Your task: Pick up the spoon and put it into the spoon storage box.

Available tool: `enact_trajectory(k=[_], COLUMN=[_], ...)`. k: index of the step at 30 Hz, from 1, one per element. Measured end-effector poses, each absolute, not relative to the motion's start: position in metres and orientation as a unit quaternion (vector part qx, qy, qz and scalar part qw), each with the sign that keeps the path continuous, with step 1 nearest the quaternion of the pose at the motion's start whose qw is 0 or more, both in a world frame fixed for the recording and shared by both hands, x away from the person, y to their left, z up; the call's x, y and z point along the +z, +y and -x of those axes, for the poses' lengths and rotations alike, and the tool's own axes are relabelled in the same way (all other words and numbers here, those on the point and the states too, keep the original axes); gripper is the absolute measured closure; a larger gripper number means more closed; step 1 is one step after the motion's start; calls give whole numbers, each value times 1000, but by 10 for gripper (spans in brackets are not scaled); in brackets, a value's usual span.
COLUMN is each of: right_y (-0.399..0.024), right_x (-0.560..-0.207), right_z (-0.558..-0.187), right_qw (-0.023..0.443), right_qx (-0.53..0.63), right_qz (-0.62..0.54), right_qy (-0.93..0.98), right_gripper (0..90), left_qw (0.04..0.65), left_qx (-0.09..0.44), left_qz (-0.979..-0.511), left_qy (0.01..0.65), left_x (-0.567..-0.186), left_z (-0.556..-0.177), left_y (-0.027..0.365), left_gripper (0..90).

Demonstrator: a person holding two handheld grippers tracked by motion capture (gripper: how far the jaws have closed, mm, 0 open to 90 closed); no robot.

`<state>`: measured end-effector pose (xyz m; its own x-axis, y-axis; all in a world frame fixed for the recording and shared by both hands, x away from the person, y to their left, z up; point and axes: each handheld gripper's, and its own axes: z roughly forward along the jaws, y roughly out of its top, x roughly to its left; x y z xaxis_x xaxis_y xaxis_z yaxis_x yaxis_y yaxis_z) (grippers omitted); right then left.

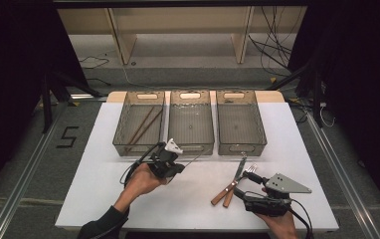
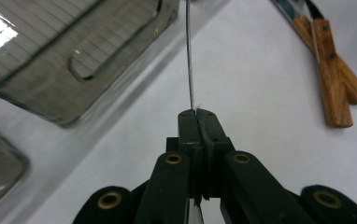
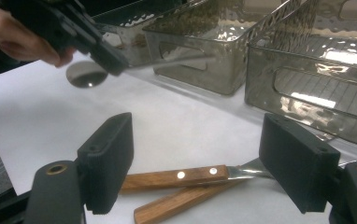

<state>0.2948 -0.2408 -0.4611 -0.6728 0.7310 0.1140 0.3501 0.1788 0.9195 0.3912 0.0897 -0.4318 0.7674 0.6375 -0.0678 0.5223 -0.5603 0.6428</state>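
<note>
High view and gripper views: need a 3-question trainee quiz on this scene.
1. True or false: the left gripper is shut on the spoon.
2. Which bin holds the sticks? A left bin; B middle bin; C right bin.
3. Fill in: the right gripper stands open over cutlery with ___ handles.
Key: 1 true; 2 A; 3 wooden.
</note>
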Motion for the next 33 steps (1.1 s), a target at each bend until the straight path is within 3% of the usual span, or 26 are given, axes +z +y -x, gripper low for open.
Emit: enact_trajectory(k=[33], right_y=[-242], right_x=[-461], right_z=[-295], right_qw=[179], right_qx=[530], right_qz=[-362], right_qy=[745], right_gripper=[271], left_qw=[393], left_qx=[115], left_qz=[-845], left_qy=[345], left_x=[-373], left_z=[-435], left_y=[103], left_gripper=[896])
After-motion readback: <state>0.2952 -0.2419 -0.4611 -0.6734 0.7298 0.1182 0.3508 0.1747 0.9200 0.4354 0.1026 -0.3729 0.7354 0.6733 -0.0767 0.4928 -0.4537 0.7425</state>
